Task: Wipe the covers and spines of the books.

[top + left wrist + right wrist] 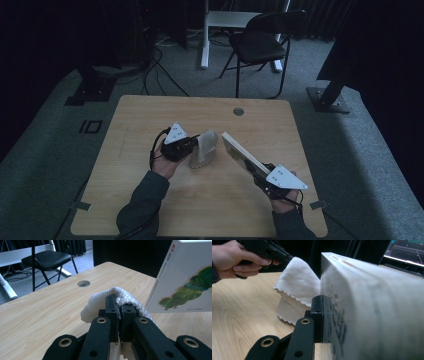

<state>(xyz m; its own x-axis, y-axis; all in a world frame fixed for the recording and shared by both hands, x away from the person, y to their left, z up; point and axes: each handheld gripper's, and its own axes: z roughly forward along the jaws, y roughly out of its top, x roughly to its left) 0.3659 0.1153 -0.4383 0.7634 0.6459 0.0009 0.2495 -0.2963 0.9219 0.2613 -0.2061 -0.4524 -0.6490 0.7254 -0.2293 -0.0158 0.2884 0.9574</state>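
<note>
left tongs [119,308] pinch one white cloth [125,298]; right tongs [260,175] clamp one book [240,150].

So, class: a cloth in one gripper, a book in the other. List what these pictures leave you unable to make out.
- Book title: in the left gripper view the spine print is too small, and the cover is cut by the edge.
- Book face in the right gripper view: blurred by closeness.
- Cloth lower part: left gripper view, behind the jaws.
- Right gripper far jaw: right gripper view, behind the book.
</note>
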